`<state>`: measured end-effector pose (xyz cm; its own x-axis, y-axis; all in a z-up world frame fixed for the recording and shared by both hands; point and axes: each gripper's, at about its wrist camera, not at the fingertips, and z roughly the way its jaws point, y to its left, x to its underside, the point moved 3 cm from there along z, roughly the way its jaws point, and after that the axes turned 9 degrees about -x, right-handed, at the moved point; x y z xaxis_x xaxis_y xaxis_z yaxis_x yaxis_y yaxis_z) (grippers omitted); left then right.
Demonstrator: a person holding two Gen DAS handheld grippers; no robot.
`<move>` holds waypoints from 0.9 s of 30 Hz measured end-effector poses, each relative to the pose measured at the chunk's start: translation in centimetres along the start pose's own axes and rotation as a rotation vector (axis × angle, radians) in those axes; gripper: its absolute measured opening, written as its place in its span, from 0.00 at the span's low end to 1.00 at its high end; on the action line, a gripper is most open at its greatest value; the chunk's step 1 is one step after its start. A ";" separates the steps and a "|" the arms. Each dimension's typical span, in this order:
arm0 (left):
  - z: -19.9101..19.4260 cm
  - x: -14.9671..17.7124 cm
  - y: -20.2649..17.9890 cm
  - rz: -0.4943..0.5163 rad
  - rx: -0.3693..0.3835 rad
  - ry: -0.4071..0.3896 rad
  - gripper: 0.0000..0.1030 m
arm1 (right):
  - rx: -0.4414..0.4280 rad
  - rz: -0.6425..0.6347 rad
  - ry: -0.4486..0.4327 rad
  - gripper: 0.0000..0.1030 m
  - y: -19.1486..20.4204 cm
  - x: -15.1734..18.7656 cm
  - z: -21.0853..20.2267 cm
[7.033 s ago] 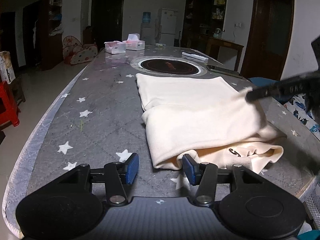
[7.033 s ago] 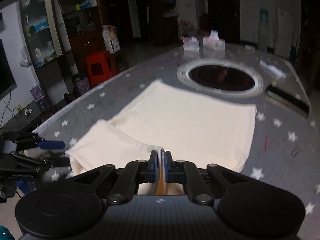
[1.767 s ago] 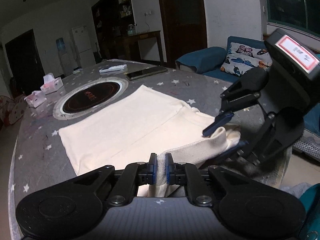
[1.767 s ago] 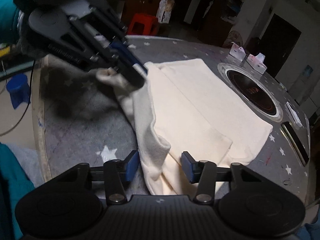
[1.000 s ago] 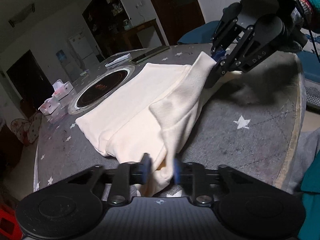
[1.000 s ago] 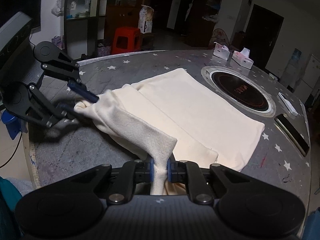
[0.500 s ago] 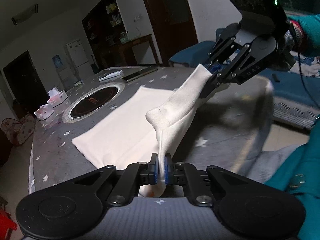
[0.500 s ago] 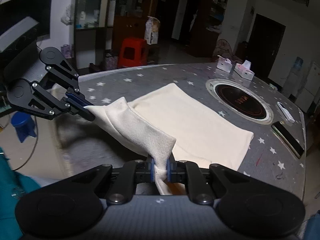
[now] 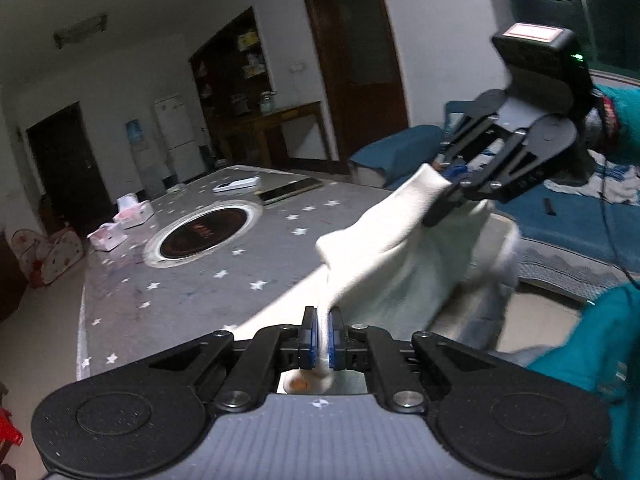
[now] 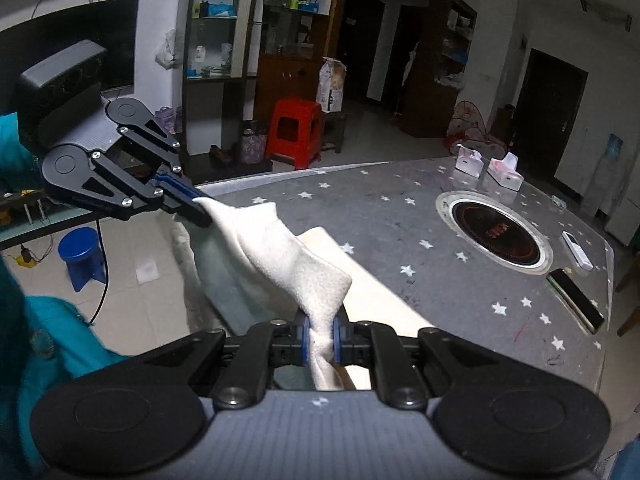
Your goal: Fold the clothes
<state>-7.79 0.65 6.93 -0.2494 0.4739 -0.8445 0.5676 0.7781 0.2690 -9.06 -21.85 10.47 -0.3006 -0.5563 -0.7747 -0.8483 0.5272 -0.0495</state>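
Observation:
A cream garment point(image 9: 380, 256) hangs stretched in the air between both grippers, off the near edge of the grey star-print table point(image 9: 180, 272). My left gripper point(image 9: 321, 340) is shut on one end of it. My right gripper point(image 10: 320, 340) is shut on the other end; it also shows in the left wrist view point(image 9: 450, 188) at upper right. In the right wrist view the garment point(image 10: 288, 264) runs from my jaws up to the left gripper point(image 10: 192, 204), and part of it still trails onto the table.
An inset round black cooktop point(image 9: 204, 234), two tissue boxes point(image 9: 132, 216), a remote point(image 9: 236, 184) and a phone point(image 9: 290, 190) lie on the far table. A blue sofa point(image 9: 560, 216) is right; a red stool point(image 10: 296, 132) and a blue stool point(image 10: 82, 256) stand on the floor.
Both grippers have lifted the garment higher and pulled it toward the near table edge; most of it has come off the tabletop, where it lay spread half a second ago.

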 end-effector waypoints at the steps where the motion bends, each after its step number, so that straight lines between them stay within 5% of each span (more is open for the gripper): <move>1: 0.8 -0.2 0.5 -0.010 -0.004 0.005 0.05 | 0.004 0.003 0.003 0.09 -0.6 -0.3 0.4; 9: 8.8 -0.7 4.7 -0.051 -0.035 0.082 0.05 | 0.029 0.007 0.059 0.09 -6.9 -2.2 5.4; 16: 16.9 2.0 6.3 -0.097 -0.065 0.227 0.06 | 0.039 0.067 0.163 0.10 -11.8 -1.0 12.9; 22: 18.3 3.4 6.6 -0.128 -0.124 0.250 0.19 | 0.085 0.230 0.161 0.27 -14.2 1.6 15.5; 27: 17.9 3.2 7.3 -0.175 -0.186 0.242 0.26 | 0.150 0.352 0.096 0.27 -15.6 2.7 13.1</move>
<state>9.59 0.51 -2.12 -0.5215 0.3936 -0.7570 0.3530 0.9073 0.2286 9.08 -23.13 0.85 -0.6072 -0.3784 -0.6986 -0.6150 0.7806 0.1117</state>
